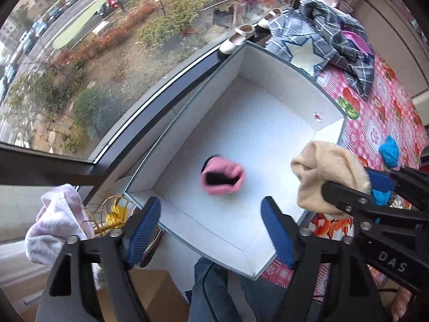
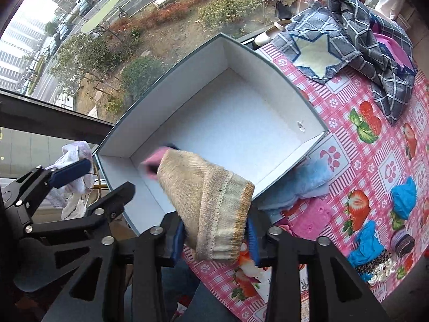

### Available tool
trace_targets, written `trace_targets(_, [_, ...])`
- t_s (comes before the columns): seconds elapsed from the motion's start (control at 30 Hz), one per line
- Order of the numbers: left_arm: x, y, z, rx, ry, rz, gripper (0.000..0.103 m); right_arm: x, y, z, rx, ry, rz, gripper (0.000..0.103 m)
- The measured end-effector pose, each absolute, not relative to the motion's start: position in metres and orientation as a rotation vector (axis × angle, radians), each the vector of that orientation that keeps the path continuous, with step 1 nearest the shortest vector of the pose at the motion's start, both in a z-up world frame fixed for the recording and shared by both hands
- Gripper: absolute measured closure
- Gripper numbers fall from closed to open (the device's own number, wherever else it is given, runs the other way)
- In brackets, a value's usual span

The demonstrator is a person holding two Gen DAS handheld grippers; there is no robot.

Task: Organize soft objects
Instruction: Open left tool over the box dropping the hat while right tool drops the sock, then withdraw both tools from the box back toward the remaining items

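Observation:
A white open box (image 1: pixel 289 80) (image 2: pixel 187 80) stands on the table by the window. A pink sock (image 1: pixel 222 178), blurred, is inside the box, below my left gripper (image 1: pixel 211 230), which is open and empty over the box's near end. My right gripper (image 2: pixel 215 237) is shut on a beige knitted sock (image 2: pixel 211 204) and holds it over the box's near right edge. The beige sock also shows in the left wrist view (image 1: pixel 327 177). The pink sock shows partly behind it in the right wrist view (image 2: pixel 154 161).
The pink strawberry tablecloth (image 2: pixel 375 145) holds a light blue sock (image 2: pixel 303 185), a pink cloth (image 2: pixel 311 220), bright blue socks (image 2: pixel 405 198) and scrunchies (image 2: pixel 380 265). A plaid star garment (image 2: pixel 348 35) lies at the far corner. White shoes (image 1: pixel 238 37) sit on the sill. A towel and wire basket (image 1: pixel 61 220) are at left.

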State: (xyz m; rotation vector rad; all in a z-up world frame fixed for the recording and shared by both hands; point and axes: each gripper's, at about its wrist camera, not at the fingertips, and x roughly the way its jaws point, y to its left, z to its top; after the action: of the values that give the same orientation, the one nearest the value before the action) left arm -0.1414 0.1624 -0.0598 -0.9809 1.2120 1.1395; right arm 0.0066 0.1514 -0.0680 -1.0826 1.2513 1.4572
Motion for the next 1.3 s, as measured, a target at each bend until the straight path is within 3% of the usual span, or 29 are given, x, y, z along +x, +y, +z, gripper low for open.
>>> trace_targets(0.17, [-0.155,0.164,-0.065,-1.074,1.184,1.137,0.018,0.014,0.152,-0.064,-1.032,1.281,1.462,0.009])
trace_targets(0.23, [-0.154,0.163,-0.065,-1.075,1.186,1.138,0.017,0.015,0.152,-0.064,-1.025,1.285,1.456,0.001])
trace_targets(1.17, [-0.157,0.150,-0.040,-0.988,1.117,1.004,0.016,0.012,0.128,-0.036,-0.873,1.290,1.392,0.001])
trace_targets(1.23, [-0.160,0.148,-0.041,-0.993,1.110,0.990,0.003,0.009,0.125,-0.034,-0.867,1.286,1.390,0.001])
trace_targets(1.3, [-0.165,0.145,-0.041,-0.999,1.091,0.977,0.000,0.006,0.121,-0.033,-0.860,1.287,1.387,0.001])
